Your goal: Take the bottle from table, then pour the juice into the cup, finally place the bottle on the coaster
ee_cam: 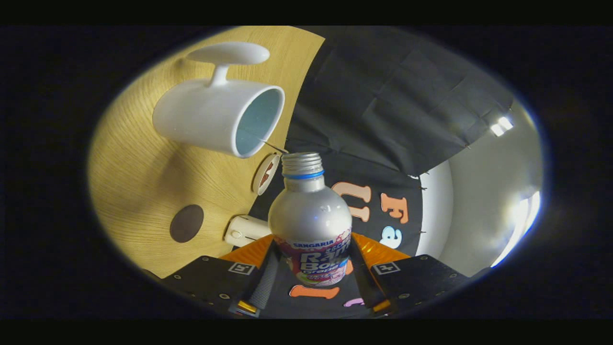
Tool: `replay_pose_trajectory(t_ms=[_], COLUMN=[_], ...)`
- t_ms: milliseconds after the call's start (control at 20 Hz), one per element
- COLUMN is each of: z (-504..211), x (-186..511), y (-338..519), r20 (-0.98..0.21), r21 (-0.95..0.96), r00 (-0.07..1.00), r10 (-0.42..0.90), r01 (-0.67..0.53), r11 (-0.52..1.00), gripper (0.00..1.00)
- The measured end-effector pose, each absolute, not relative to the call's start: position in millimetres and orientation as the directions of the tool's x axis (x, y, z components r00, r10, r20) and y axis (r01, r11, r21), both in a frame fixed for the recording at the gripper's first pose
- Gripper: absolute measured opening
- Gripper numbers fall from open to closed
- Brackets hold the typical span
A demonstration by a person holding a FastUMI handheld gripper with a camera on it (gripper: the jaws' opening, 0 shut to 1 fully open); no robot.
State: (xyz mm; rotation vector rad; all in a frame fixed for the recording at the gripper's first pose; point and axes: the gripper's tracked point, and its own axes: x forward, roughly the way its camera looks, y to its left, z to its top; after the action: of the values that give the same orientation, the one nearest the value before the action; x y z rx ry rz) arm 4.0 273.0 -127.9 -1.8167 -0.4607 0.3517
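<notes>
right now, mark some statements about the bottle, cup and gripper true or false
1. The gripper is shut on the bottle. True.
2. The bottle wears a cap. False: its threaded neck is open, with no cap on it.
3. The bottle's mouth is close to the rim of the white cup. True.
4. The cup has no handle. False: a white handle sticks out from its side.
5. A dark round coaster lies on the wooden table. True.
6. The bottle stands on the coaster. False: it is held between the fingers, apart from it.

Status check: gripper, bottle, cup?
Gripper shut on bottle, cap off, tipped mouth-first toward white cup. No juice visible pouring. Dark round coaster on table, unobstructed.
</notes>
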Motion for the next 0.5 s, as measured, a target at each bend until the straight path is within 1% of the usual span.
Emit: replay_pose_trajectory(t_ms=[500], z=[-125.5], x=[3.0], y=[276.4], r20=[-0.005], r21=[-0.942], r00=[0.862], r10=[0.507], r01=[0.166], r11=[-0.291], gripper=[0.74])
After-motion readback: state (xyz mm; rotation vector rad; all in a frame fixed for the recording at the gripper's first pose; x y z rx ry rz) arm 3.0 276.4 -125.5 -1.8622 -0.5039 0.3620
